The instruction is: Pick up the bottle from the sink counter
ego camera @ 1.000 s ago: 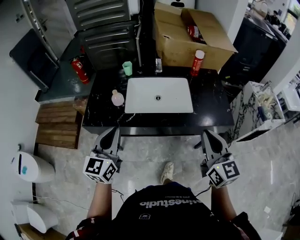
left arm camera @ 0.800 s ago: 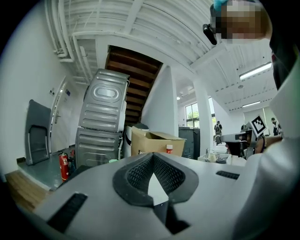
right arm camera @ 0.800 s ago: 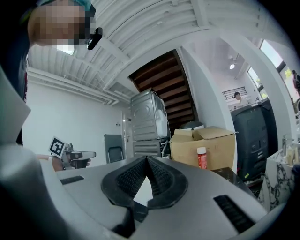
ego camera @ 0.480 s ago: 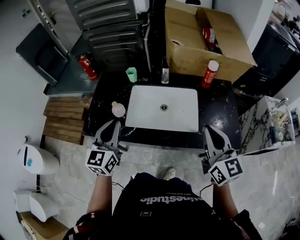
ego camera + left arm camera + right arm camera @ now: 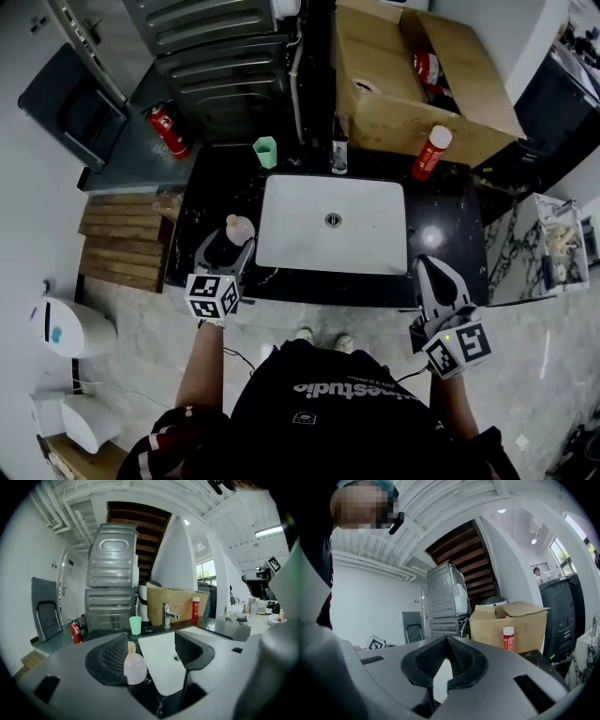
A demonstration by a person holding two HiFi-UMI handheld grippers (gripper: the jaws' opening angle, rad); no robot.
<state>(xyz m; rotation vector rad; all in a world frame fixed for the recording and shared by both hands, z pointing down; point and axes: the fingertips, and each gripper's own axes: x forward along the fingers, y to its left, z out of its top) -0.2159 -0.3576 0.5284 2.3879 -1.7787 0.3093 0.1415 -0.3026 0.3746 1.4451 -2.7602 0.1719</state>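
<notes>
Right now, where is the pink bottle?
In the head view the pink bottle stands on the black counter, left of the white sink, at the tips of the left gripper, jaws opening, ungripped.

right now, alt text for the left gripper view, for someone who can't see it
The left gripper is opening its jaws around a pale pink bottle on the black counter, beside a white sink. Behind stand a green cup, a tap and a red bottle.
</notes>
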